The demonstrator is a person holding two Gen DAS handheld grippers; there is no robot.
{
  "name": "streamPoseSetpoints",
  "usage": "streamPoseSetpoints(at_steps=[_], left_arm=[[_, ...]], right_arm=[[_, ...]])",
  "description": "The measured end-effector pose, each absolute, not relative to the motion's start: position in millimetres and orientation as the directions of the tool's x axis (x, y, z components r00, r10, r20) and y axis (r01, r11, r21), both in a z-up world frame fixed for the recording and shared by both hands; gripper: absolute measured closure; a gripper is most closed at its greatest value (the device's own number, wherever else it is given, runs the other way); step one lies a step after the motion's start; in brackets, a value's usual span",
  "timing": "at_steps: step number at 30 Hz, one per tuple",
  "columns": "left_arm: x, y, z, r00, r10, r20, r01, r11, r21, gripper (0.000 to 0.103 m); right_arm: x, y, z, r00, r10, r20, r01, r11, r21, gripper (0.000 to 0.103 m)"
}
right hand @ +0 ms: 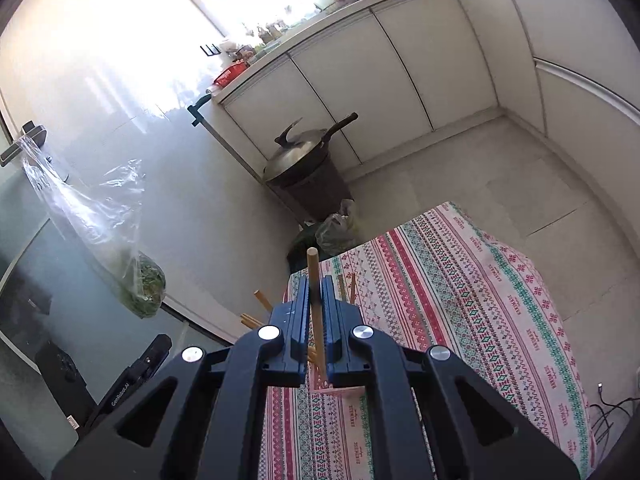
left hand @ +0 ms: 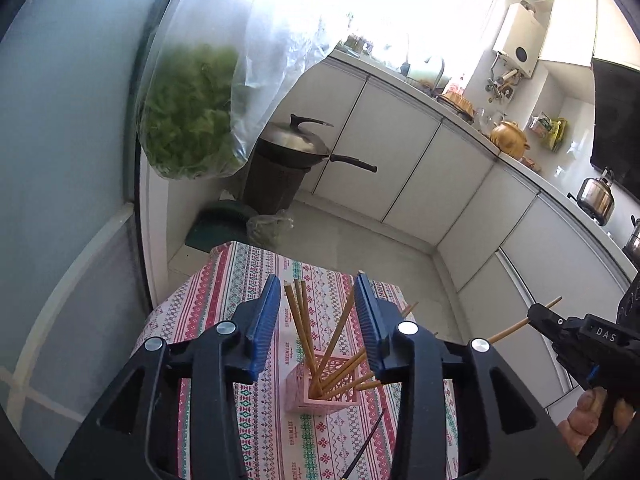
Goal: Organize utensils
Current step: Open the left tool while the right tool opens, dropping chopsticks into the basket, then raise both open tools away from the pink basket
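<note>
A pink lattice holder [left hand: 324, 388] stands on the patterned tablecloth [left hand: 248, 280] with several wooden chopsticks [left hand: 300, 328] fanned out of it. My left gripper [left hand: 316, 316] is open and empty, its blue pads on either side above the holder. My right gripper [right hand: 317, 300] is shut on one wooden chopstick [right hand: 314, 280], held above the holder, whose pink rim [right hand: 340, 391] peeks out below. The right gripper also shows in the left wrist view [left hand: 538, 316], its chopstick [left hand: 516, 326] sticking out both sides. A dark thin stick [left hand: 366, 448] lies on the cloth near me.
A bag of greens [left hand: 192, 112] hangs at the left. A lidded wok [left hand: 296, 144] sits on a dark bin on the floor beyond the table. White cabinets [left hand: 400, 160] line the far side. Cables [right hand: 608, 412] lie at the table's right edge.
</note>
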State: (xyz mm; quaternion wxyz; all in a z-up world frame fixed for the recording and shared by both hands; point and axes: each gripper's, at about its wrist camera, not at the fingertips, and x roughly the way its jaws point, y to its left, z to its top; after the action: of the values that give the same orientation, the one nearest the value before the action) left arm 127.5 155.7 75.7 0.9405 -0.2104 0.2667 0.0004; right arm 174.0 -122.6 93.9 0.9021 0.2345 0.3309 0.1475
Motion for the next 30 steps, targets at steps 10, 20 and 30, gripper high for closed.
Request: streamPoseSetpoints(at_steps=[10, 20, 30], left_arm=[[132, 144, 74, 0.849, -0.134, -0.511, -0.086, 0.920, -0.383, 0.067], [124, 119, 78, 0.853, -0.099, -0.512, -0.071, 0.951, -0.301, 0.057], [118, 92, 77, 0.851, -0.066, -0.521, -0.060, 0.973, -0.222, 0.043]], right_arm=[[210, -89, 52, 0.670, 0.424, -0.609, -0.082, 0.858, 0.507, 0.093], [180, -78, 64, 0.741, 0.319, -0.591, -0.118, 0.928, 0.352, 0.091], [149, -69, 71, 0.814, 0.200, -0.545, -0.121, 0.977, 0.177, 0.071]])
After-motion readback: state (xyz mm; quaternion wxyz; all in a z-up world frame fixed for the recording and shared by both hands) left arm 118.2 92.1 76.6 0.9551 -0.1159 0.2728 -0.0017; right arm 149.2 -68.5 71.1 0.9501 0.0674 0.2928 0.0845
